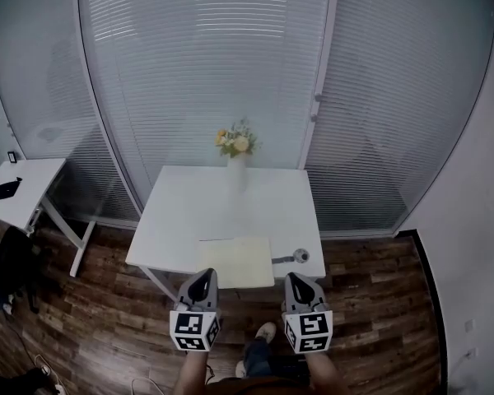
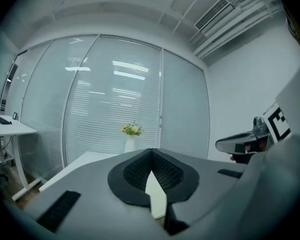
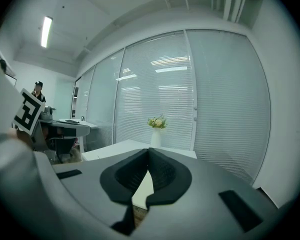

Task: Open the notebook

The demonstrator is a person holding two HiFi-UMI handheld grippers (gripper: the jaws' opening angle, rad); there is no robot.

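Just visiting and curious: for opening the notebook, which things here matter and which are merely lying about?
For the job: notebook on the white table; left tongs and right tongs, both shut and empty.
Lying about: vase of flowers, small round object beside the notebook, side desk.

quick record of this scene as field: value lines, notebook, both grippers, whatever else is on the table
notebook: pale yellow, lies flat and looks closed, at the near edge of the white table
left gripper: jaws shut, nothing between them, held up by the table's near edge
right gripper: jaws shut, empty, beside the left one
vase of flowers: upright at the far edge
small grey item: right of the notebook, too small to identify
task state: notebook not yet opened
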